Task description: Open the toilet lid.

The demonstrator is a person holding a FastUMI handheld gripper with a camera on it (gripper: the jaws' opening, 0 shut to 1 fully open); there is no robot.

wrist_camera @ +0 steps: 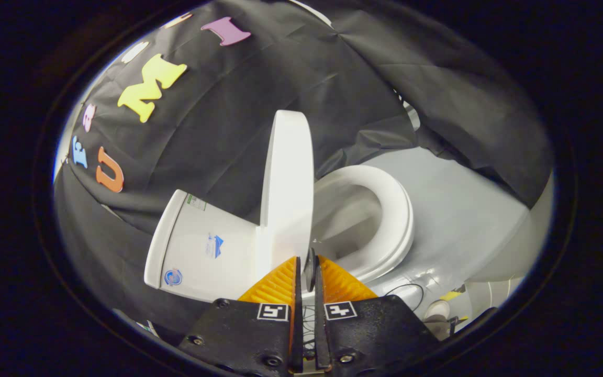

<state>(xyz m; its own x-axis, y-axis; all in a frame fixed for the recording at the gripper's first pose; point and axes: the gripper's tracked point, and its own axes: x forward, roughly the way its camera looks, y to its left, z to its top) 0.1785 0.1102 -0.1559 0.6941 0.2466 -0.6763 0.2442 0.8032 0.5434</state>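
Observation:
A white toilet stands against the black cloth wall. Its lid (287,183) is raised and stands nearly upright in front of the tank (197,246), seen almost edge-on. The seat ring (393,209) lies down around the open bowl (348,220). My gripper (306,260) sits at the lid's near edge, fingertips just touching or barely short of it. The fingers are closed to a thin slit with nothing of the lid between them.
Grey floor (464,209) spreads beyond the seat. A thin dark cable (406,290) loops on it near the toilet's base, beside a small pale object (437,310). Black cloth hangs close behind the tank and lid.

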